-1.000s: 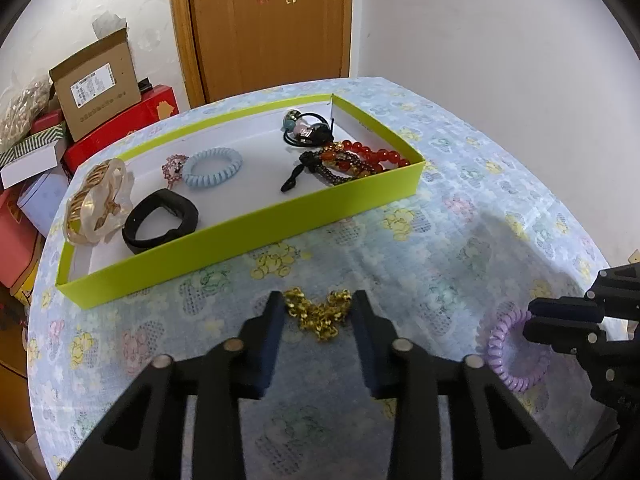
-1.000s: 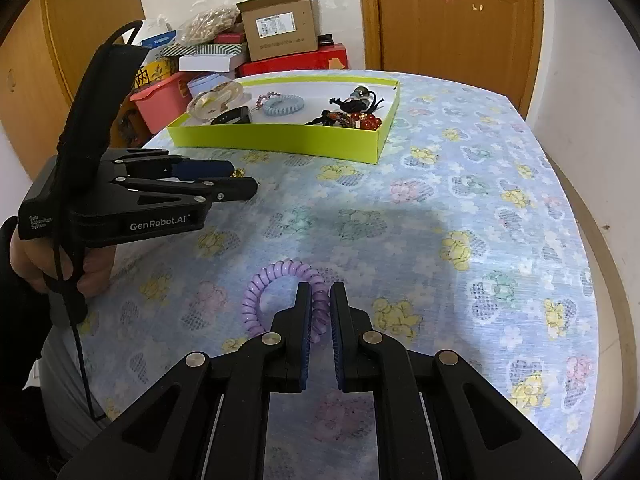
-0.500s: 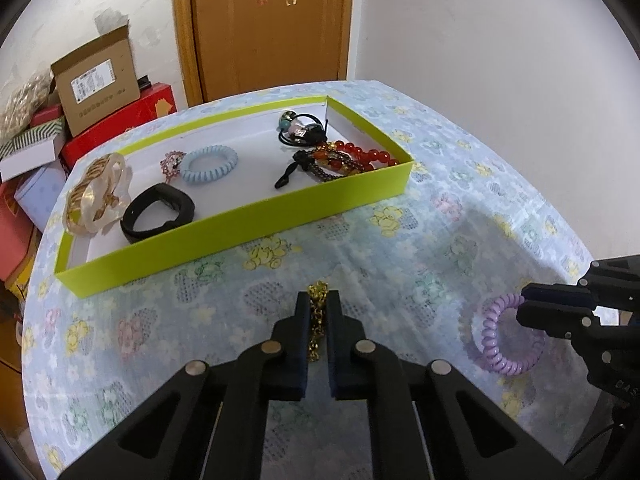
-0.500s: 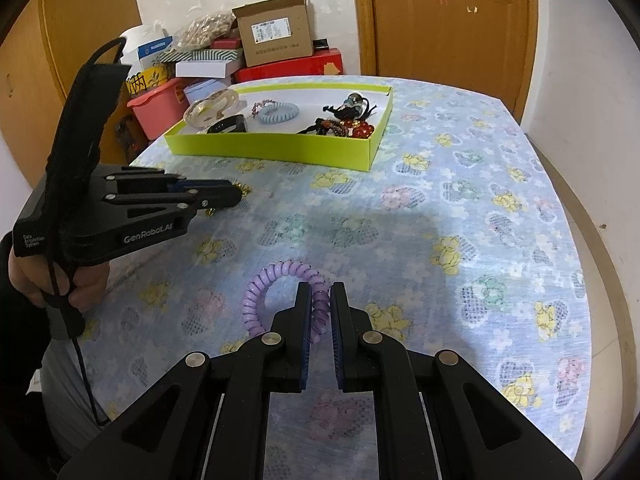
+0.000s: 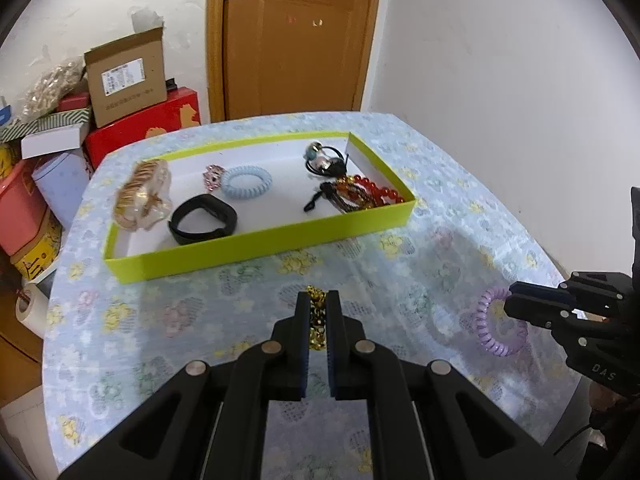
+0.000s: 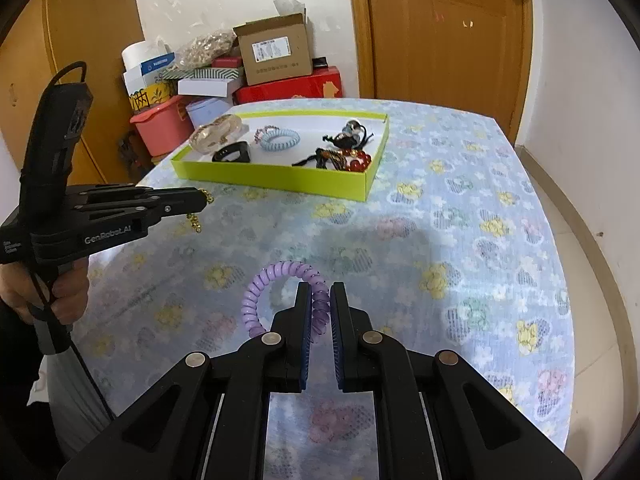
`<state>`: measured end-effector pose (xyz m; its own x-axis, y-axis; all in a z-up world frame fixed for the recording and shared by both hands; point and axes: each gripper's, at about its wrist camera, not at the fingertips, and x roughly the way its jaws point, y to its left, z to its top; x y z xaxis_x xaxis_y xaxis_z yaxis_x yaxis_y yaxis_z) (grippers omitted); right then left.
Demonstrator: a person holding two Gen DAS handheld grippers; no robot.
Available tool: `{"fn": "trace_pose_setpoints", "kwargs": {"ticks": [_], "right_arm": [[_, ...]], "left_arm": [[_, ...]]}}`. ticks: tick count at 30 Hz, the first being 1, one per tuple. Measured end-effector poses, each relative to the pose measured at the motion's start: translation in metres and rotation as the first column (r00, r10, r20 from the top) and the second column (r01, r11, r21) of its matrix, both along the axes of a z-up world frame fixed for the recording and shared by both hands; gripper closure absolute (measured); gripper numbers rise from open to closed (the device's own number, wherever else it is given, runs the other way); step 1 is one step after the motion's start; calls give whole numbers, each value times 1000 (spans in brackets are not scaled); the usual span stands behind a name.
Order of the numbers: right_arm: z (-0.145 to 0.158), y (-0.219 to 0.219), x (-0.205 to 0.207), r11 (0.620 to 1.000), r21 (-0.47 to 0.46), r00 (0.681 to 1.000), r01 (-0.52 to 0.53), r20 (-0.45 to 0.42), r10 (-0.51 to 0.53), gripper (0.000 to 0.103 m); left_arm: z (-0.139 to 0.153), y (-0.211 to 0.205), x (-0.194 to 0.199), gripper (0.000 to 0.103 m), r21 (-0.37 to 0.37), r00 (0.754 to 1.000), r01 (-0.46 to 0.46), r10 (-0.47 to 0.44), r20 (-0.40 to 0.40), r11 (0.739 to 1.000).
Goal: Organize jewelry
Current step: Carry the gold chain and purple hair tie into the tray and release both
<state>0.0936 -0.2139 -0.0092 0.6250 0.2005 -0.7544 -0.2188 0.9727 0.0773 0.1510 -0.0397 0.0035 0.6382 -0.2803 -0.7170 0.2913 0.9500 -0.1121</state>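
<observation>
Since one second ago, the left gripper (image 5: 318, 312) has closed its jaws from wide onto the gold chain (image 5: 317, 322) and has lifted it off the bench (image 6: 440, 240); the right wrist view shows the chain hanging free under the jaws (image 6: 196, 220), above the flowered cloth. The right gripper (image 6: 320, 304) has not changed: its jaws are narrow and hold the purple spiral hair tie (image 6: 280, 292) by its right side, and I cannot tell whether the tie touches the cloth or is a little above it.

From left to right in the left wrist view: off the left edge of the bench stand the stacked boxes, with a cardboard box (image 5: 126, 76) on a red box (image 5: 160, 128). On the bench, near its far edge, lies the green tray (image 5: 256, 246), long side toward the camera. At the left end of the tray is a gold-and-clear hair clip (image 5: 142, 196), then a black band (image 5: 204, 220) close to the near wall, a small pink brooch (image 5: 212, 176) and a light blue spiral hair tie (image 5: 246, 182) just beside it. At the right end are a black hair tie with beads (image 5: 326, 160) and a red bead bracelet (image 5: 372, 194), which lies together with dark cords in the near right corner.

The gold chain is in front of the tray, around the middle of the bench. The purple tie is near the right edge, well apart from the tray.
</observation>
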Motion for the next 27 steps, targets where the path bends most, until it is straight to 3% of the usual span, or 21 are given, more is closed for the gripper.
{"fn": "trace_pose_setpoints", "kwargs": {"ticks": [16, 27], "right_arm": [[21, 9, 18, 1000, 14, 999, -16, 42, 15, 94], [38, 7, 57, 1000, 11, 996, -5, 86, 4, 94]], "left_arm": [[27, 19, -1, 96, -42, 998, -60, 61, 28, 997], [37, 20, 32, 96, -37, 997, -60, 61, 43, 998]]}}
